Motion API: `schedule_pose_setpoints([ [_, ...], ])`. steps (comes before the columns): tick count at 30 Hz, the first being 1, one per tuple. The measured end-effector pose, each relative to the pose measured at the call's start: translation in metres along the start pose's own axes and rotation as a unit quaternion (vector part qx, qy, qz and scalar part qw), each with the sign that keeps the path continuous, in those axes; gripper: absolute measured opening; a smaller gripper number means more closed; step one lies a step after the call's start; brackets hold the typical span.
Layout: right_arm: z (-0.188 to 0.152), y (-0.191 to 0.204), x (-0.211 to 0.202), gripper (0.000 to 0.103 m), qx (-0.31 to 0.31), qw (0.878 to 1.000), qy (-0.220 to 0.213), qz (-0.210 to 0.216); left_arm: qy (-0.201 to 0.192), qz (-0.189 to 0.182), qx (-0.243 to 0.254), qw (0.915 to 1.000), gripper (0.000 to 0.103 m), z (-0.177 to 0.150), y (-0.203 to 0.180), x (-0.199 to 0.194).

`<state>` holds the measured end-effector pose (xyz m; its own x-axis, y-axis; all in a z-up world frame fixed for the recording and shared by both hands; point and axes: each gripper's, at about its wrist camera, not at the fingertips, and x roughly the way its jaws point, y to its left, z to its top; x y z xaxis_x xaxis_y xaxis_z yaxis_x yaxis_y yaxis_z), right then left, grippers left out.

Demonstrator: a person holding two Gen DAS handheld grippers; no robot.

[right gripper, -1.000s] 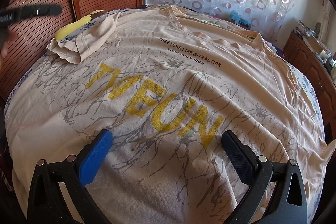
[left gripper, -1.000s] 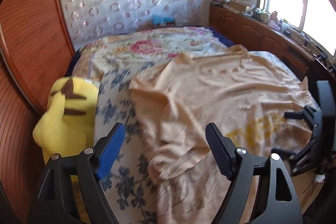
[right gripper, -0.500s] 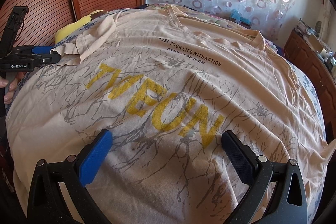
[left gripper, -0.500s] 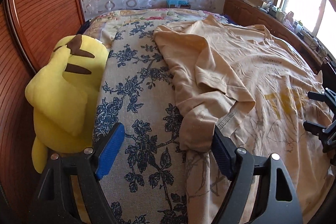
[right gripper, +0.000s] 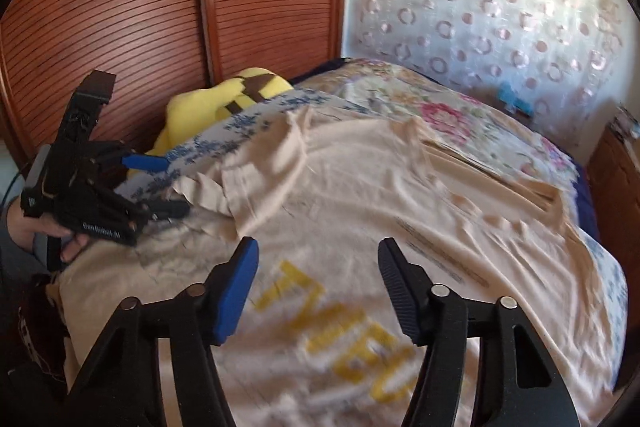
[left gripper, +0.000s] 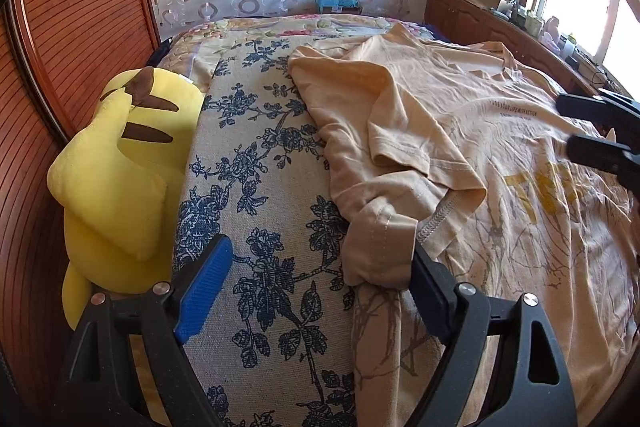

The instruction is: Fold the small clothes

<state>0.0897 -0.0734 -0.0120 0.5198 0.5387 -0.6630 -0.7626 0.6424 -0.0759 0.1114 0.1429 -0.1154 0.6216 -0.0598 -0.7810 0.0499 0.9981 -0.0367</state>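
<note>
Right hand-held gripper [right gripper: 316,291] lifted, narrowing, empty (blurred); left hand-held gripper [left gripper: 320,279] widening beside shirt [left gripper: 500,187] sleeve.

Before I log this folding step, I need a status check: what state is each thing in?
T-shirt: spread face-up on the bed, unfolded, near sleeve bunched.
Sleeve: crumpled, between the left gripper's fingers.
Left gripper: opening, not clamped.
Right gripper: closing, nothing between.
Plush toy: lying beside the bed.

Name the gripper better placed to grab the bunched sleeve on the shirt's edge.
Left. The left gripper is opening right at the bunched sleeve; the right gripper is closing, empty, over the yellow lettering.
</note>
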Motion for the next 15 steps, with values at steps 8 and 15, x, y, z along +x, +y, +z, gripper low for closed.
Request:
schedule_pose_setpoints([
  [8, 0.019, 0.031, 0.063, 0.049, -0.037, 0.998, 0.037, 0.033, 0.002, 0.006, -0.002, 1.0, 0.089, 0.001, 0.0, 0.0],
  [15, 0.034, 0.03, 0.092, 0.038, -0.054, 0.996, 0.058, 0.052, -0.015, 0.0, -0.027, 0.9995, 0.088, -0.008, 0.012, -0.017],
])
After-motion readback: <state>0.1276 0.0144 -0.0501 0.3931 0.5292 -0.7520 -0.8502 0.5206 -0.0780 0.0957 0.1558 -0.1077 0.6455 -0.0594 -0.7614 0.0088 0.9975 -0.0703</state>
